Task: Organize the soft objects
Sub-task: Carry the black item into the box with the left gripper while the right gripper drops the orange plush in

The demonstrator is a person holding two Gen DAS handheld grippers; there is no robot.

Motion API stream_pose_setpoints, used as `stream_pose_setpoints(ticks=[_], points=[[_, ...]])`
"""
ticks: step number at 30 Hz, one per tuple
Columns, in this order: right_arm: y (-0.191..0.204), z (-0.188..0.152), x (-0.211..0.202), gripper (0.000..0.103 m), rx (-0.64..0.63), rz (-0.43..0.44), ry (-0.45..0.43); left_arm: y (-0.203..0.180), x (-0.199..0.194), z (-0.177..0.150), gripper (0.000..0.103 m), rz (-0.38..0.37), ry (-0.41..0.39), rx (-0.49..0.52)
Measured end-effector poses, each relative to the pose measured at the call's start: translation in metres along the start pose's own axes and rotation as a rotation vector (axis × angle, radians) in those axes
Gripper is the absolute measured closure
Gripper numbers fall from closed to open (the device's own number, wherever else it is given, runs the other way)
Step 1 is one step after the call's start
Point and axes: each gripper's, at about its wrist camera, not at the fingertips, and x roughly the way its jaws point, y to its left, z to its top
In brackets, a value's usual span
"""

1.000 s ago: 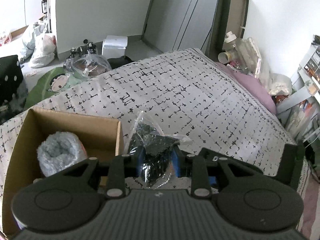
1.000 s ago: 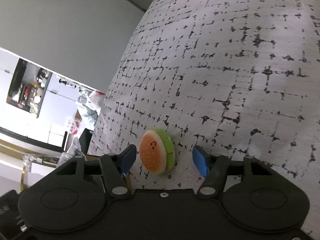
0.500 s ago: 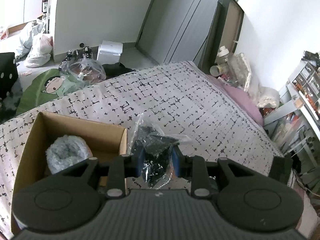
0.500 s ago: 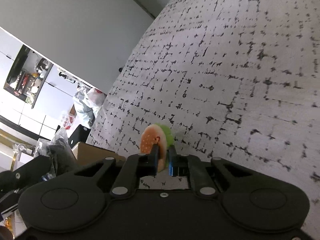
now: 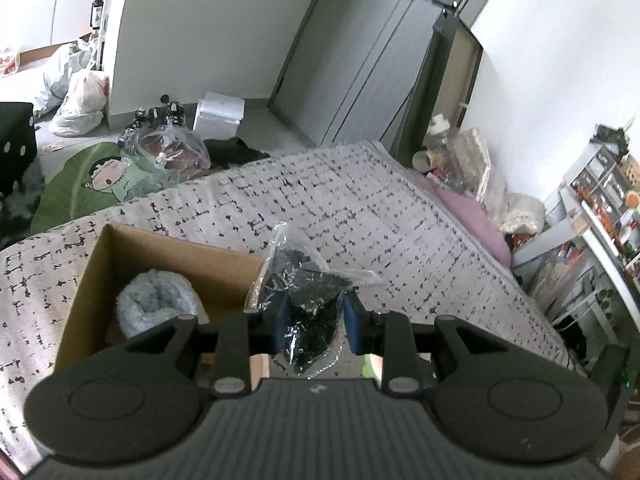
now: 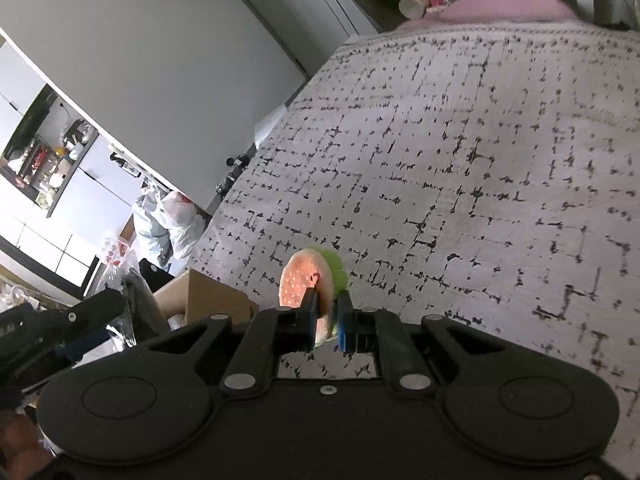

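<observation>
My left gripper [image 5: 314,318] is shut on a clear plastic bag of black fabric [image 5: 308,284] and holds it above the bed, just right of an open cardboard box [image 5: 96,276]. A fluffy grey-white soft item [image 5: 154,300] lies inside the box. My right gripper [image 6: 329,320] is shut on a plush hamburger [image 6: 306,280], orange bun with green lettuce, lifted off the bed. The box [image 6: 208,294] and the left gripper [image 6: 60,320] show at the left in the right wrist view.
The bed has a white cover with black dashes [image 5: 360,208]. A pink pillow [image 5: 468,212] lies at its far right side. Bags and a green cartoon mat [image 5: 92,180] lie on the floor beyond the bed. Shelves [image 5: 600,208] stand at the right.
My right gripper closed on the plush hamburger and lifted it off the bed. My left gripper rose and pulled back a little with the bag still in it.
</observation>
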Motion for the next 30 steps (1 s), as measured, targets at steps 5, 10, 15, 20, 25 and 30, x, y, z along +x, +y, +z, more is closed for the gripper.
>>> stream_pose_setpoints(ticks=[5,10,15,20,25,30], points=[[0.015,-0.001,-0.017,0.094,-0.022,-0.003,-0.021,0.007,-0.014,0.001,0.075,0.001,-0.021,-0.006],[0.029,-0.004,-0.028,0.094,-0.038,-0.003,-0.034,0.020,-0.027,0.005,0.075,-0.004,-0.030,-0.024],[0.045,-0.010,-0.035,0.094,-0.054,-0.004,-0.041,0.040,-0.032,0.003,0.075,-0.002,-0.023,-0.057],[0.064,-0.014,-0.039,0.093,-0.079,-0.008,-0.042,0.055,-0.030,0.000,0.075,-0.016,0.008,-0.087],[0.086,-0.017,-0.045,0.093,-0.106,-0.005,-0.059,0.059,-0.033,-0.002,0.074,-0.045,0.015,-0.092],[0.107,-0.020,-0.047,0.093,-0.127,0.003,-0.067,0.062,-0.035,-0.004,0.074,-0.061,0.029,-0.094]])
